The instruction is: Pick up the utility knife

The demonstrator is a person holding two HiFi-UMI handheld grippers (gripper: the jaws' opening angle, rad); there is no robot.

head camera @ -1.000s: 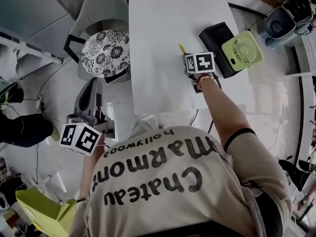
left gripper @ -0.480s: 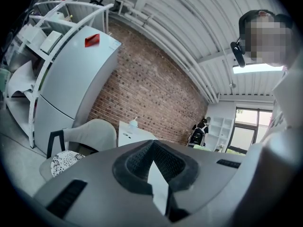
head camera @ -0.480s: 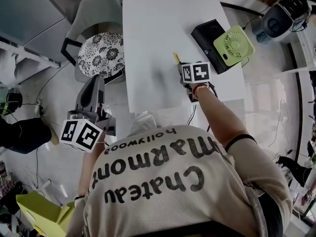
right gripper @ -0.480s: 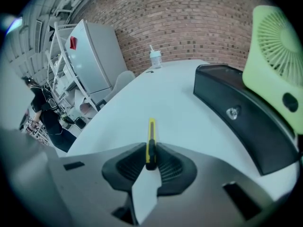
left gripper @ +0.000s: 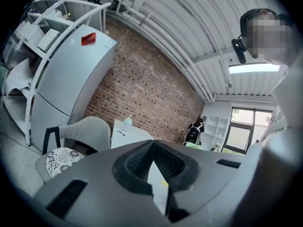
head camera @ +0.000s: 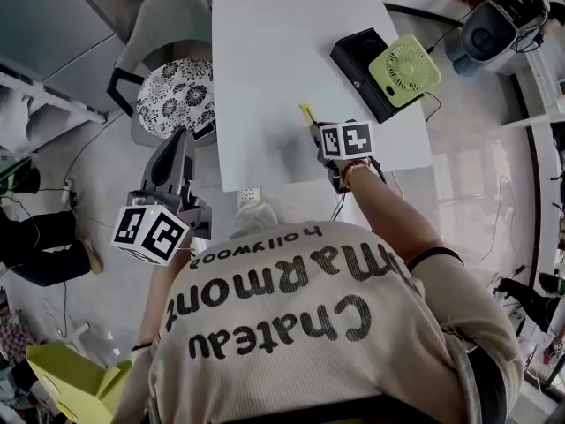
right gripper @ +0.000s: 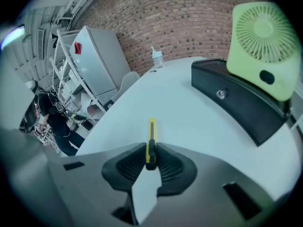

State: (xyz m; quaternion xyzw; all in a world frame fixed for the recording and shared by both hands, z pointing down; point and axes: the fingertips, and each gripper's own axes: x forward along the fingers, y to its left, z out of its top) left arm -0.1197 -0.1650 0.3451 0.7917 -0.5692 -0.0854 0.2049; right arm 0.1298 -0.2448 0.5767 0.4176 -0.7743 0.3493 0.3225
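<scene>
— Over the near edge of the long white table (head camera: 265,60), what has the right gripper (head camera: 314,131) got?

— A slim yellow-and-black plastic utility knife (head camera: 306,113); the jaws are closed partway, pads pressing the handle's two flat sides.

— Which way does it point?

— Toward eleven o'clock in the head view; its front end juts past the fingertips above bare tabletop; whether it touches the surface I cannot tell.

— Anything close by?

— At two o'clock from that gripper sits a black rectangular box (head camera: 353,64); a light green plastic fan (head camera: 404,69) with a round grille rests against it; both are well apart from the utility knife.

— And the left gripper (head camera: 179,144)?

— At nine o'clock from the right one, off the table's side; a grey chair with a black-and-white floral cushion (head camera: 177,95) lies at twelve o'clock from it, near; its jaws meet at the tips with nothing between them.
</scene>
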